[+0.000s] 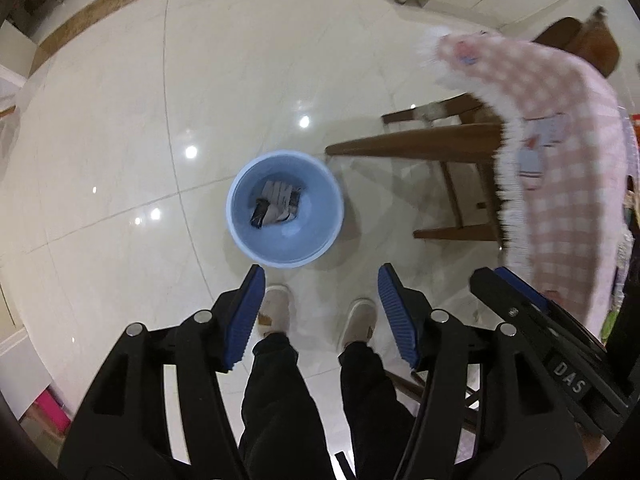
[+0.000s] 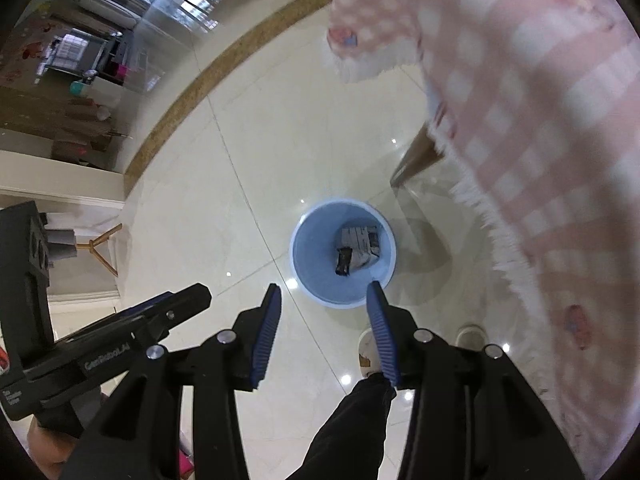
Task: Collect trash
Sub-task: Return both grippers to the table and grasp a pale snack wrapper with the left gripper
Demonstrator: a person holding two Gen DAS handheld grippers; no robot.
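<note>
A light blue trash bin (image 1: pixel 240 216) stands on the shiny tiled floor, also in the right wrist view (image 2: pixel 304 264). Crumpled wrapper trash (image 1: pixel 276 203) lies at its bottom, also in the right wrist view (image 2: pixel 358 248). My left gripper (image 1: pixel 320 276) is open and empty, held high above the bin's near side. My right gripper (image 2: pixel 324 292) is open and empty, also above the bin. Each gripper shows in the other's view: the right one (image 1: pixel 504 280) and the left one (image 2: pixel 200 294).
A table with a pink checked, white-fringed cloth (image 1: pixel 560 168) stands to the right, also in the right wrist view (image 2: pixel 540 140). A wooden chair (image 1: pixel 440 144) is under it. The person's legs and white shoes (image 1: pixel 276 308) are below. Furniture lines the far wall (image 2: pixel 80 80).
</note>
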